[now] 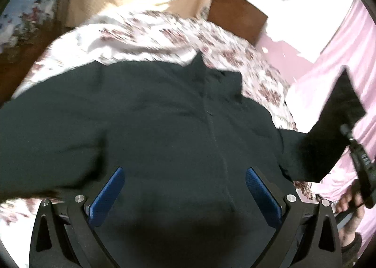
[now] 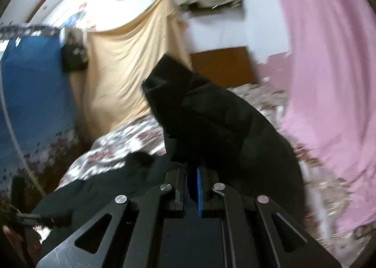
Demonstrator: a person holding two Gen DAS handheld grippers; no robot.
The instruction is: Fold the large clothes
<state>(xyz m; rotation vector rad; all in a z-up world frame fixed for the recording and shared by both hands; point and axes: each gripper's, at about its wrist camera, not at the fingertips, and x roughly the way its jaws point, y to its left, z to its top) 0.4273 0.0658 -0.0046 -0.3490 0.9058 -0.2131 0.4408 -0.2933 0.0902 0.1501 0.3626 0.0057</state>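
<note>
A large black zip jacket lies spread on a floral bedsheet. My left gripper hovers over the jacket's lower front, open and empty, its blue pads wide apart. My right gripper is shut on the jacket's sleeve and holds it lifted above the bed. In the left wrist view the lifted sleeve and the right gripper's body show at the right edge.
A pink curtain hangs on the right. A beige cloth hangs on the far wall beside a wooden headboard. A blue cloth hangs at the left. The floral sheet covers the bed.
</note>
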